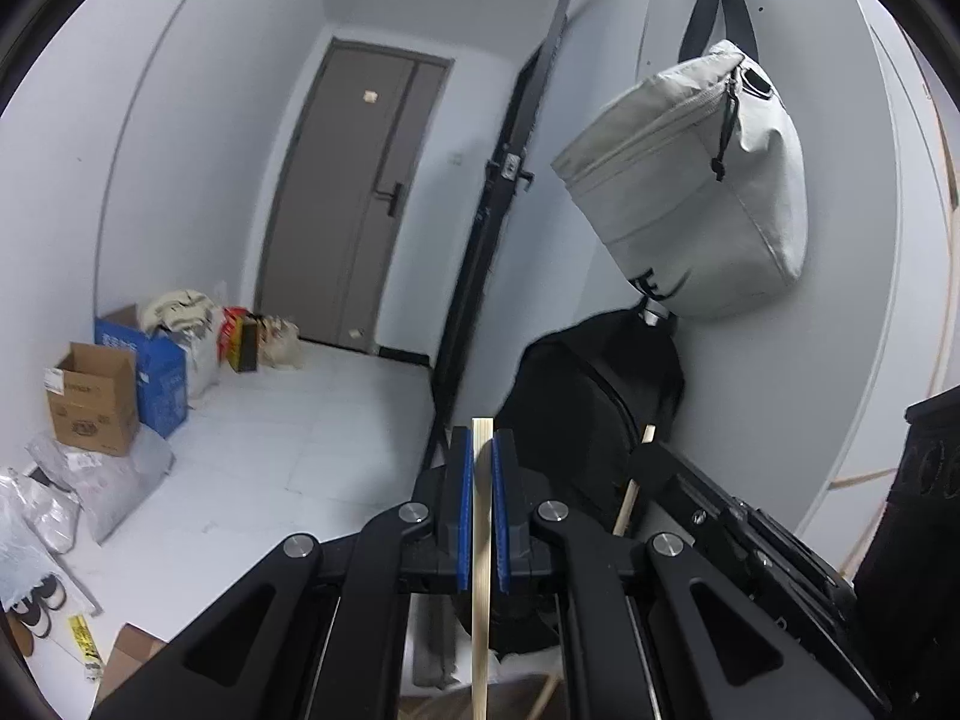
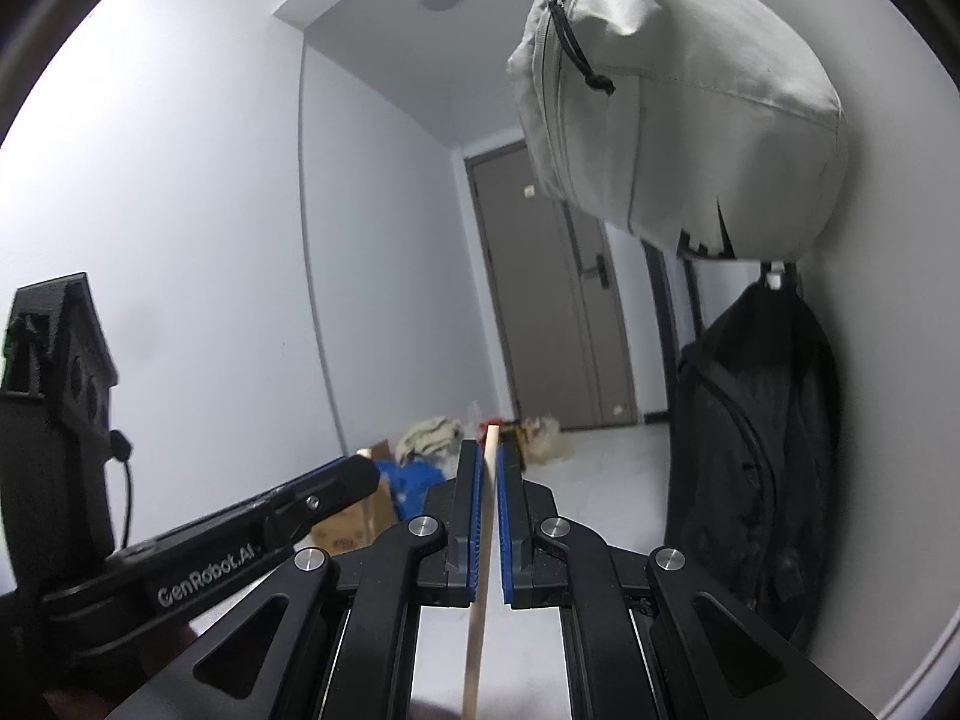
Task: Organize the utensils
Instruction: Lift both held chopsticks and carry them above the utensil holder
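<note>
Visible are 2 wooden chopsticks (image 1: 480,540) (image 2: 480,570), 1 between each gripper's pads, 2 bags ahead to the right, 1 grey (image 1: 690,180) and 1 black (image 1: 588,396), and 1 door (image 1: 354,198) ahead.

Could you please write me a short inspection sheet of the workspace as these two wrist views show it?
Surface: no worktop seen; pale tiled floor.
Job's things: one wooden stick in the left gripper; another wooden stick in the right gripper.
Clutter: cardboard boxes, blue box and plastic bags along the left wall.
Grippers: both shut, each on its stick.
Cables: thin black cable on the left gripper's body in the right wrist view.
Surroundings: grey door, grey bag hanging above a black backpack on the right wall.
</note>
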A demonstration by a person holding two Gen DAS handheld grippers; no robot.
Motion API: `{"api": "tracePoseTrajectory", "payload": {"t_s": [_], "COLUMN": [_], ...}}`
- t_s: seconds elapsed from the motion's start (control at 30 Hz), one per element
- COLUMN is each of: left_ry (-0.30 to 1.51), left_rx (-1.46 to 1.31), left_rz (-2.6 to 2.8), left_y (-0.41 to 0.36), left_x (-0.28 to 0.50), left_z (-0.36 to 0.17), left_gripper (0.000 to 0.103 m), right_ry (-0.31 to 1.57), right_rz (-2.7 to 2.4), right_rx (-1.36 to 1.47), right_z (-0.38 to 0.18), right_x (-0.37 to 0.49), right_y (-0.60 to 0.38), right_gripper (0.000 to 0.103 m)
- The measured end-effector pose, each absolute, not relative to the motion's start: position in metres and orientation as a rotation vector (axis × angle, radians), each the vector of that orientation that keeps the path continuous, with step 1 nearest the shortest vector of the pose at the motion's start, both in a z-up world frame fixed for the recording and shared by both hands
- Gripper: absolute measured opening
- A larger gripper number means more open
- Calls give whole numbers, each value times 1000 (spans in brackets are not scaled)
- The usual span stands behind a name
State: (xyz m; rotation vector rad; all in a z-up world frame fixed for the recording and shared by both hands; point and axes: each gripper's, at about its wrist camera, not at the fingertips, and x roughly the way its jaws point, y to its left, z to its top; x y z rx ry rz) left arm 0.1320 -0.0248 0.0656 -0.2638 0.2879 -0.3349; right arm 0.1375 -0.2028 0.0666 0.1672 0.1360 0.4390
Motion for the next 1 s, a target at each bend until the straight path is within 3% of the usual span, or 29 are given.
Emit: {"api": "tracePoseTrajectory", "payload": {"t_s": [1.0], "left_ry": [728], "left_rx": [-198], "left_rz": [-452], "left_y": [-36], "left_x": [117], "left_z": [45], "left_gripper": [2], "right_ry": [598], "right_rz": [511], "right_rx": [180], "right_z": [47], "right_x": [120], "right_y": [-201], "right_gripper": [4]}}
